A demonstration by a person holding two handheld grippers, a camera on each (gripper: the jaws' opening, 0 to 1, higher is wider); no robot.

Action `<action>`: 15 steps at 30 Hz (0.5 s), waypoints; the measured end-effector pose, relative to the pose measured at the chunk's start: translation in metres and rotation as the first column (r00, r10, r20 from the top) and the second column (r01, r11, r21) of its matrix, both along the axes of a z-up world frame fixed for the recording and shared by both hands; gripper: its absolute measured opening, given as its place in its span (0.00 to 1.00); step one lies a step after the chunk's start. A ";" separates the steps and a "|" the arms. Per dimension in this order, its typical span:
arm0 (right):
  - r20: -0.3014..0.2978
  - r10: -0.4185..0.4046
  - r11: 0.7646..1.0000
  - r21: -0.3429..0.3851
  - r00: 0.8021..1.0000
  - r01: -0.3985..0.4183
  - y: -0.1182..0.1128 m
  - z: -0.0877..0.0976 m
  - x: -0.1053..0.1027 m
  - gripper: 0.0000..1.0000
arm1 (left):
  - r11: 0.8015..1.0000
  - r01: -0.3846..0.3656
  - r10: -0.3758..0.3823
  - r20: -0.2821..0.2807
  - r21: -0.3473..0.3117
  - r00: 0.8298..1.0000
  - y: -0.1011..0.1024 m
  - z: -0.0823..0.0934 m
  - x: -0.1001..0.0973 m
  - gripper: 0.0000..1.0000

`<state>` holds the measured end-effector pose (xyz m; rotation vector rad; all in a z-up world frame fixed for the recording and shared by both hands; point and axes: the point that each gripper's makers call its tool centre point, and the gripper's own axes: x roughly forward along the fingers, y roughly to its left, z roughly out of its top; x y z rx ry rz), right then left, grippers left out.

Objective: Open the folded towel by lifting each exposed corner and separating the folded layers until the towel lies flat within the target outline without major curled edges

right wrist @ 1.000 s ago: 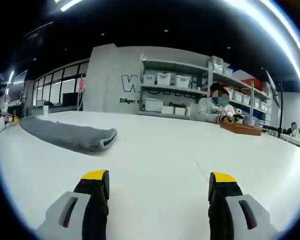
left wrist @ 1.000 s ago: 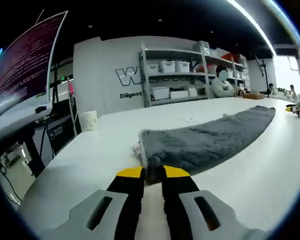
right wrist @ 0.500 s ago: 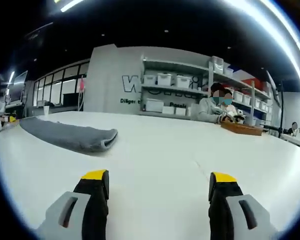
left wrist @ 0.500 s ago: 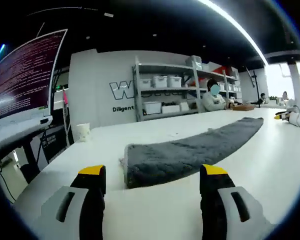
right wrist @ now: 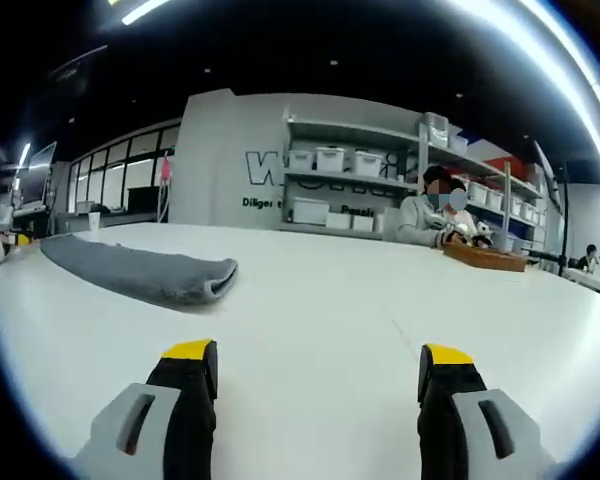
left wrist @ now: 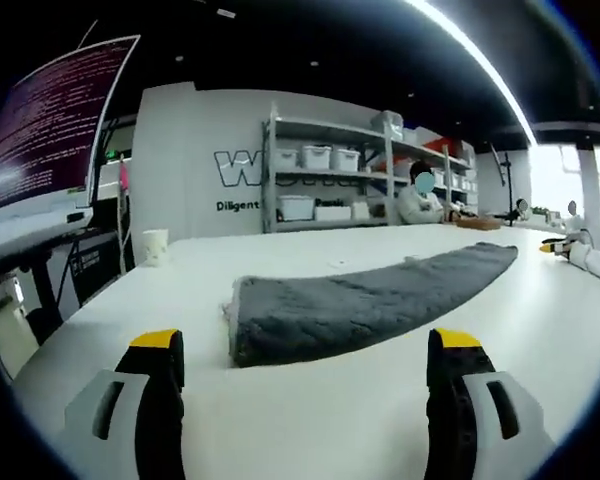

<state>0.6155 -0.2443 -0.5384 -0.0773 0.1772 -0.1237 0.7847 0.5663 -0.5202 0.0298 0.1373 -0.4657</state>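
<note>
Grey and thick-piled, the folded towel (left wrist: 365,305) lies as a long narrow band on the white table (left wrist: 310,400), its near folded end facing the left gripper (left wrist: 305,345) and its far end running off toward the right of the left gripper view. That gripper sits low over the tabletop just short of the towel's near end, jaws spread wide and holding nothing, the yellow-tipped fingers (left wrist: 156,342) apart from the cloth. At the far right of the same view the other gripper's yellow tip (left wrist: 558,243) shows beyond the towel's far end.

In the right gripper view the towel (right wrist: 140,272) lies off to the left, its rounded folded end nearest, well apart from the right gripper (right wrist: 318,355). Those jaws are also spread wide over bare table (right wrist: 380,310), gripping nothing.

Around the room: a monitor (left wrist: 55,120) with rows of text stands at the table's left edge, a paper cup (left wrist: 154,246) sits on the table beyond the towel, and metal shelves (left wrist: 325,185) with white bins line the back wall (lettering beside them, partly hidden). A seated person (right wrist: 425,215) works at the far side beside a wooden tray (right wrist: 485,257).
</note>
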 end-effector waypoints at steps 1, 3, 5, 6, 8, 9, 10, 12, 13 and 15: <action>0.000 0.000 1.000 0.001 1.000 0.000 0.001 0.000 0.000 0.82 | 1.000 0.002 -0.002 -0.002 -0.003 1.000 -0.001 0.000 0.000 1.00; 0.000 0.002 1.000 0.003 1.000 -0.002 0.002 0.000 -0.001 0.82 | 1.000 0.004 -0.004 -0.005 -0.004 1.000 -0.002 -0.001 -0.001 1.00; -0.002 0.005 1.000 0.000 1.000 -0.005 0.003 0.000 -0.001 0.82 | 1.000 0.003 -0.003 0.001 -0.006 1.000 -0.003 0.001 -0.002 1.00; -0.004 0.005 1.000 -0.002 1.000 -0.005 0.003 -0.001 -0.001 0.82 | 1.000 0.003 -0.003 0.004 -0.007 1.000 -0.003 0.002 -0.002 1.00; -0.006 0.006 1.000 -0.004 1.000 -0.006 0.003 -0.001 -0.001 0.82 | 1.000 0.000 0.000 0.015 -0.008 1.000 -0.001 0.005 0.001 1.00; -0.006 0.006 1.000 -0.005 1.000 -0.006 0.003 -0.001 -0.001 0.82 | 1.000 -0.002 0.002 0.019 -0.006 1.000 -0.001 0.005 0.002 0.99; -0.008 0.006 1.000 -0.008 1.000 -0.006 0.003 -0.001 -0.001 0.82 | 1.000 -0.003 0.003 0.016 0.000 1.000 -0.001 0.004 0.005 0.99; -0.013 0.005 1.000 -0.012 1.000 -0.005 0.004 -0.002 -0.001 0.81 | 1.000 -0.008 0.008 -0.025 0.004 1.000 -0.001 -0.002 0.011 0.99; -0.014 0.005 1.000 -0.014 1.000 -0.006 0.004 -0.002 -0.001 0.81 | 1.000 -0.008 0.008 -0.021 0.004 1.000 -0.001 0.000 0.013 0.99; -0.018 0.003 1.000 -0.019 1.000 -0.003 0.004 -0.002 -0.002 0.81 | 1.000 -0.006 0.006 -0.009 0.001 1.000 -0.001 0.008 0.019 0.99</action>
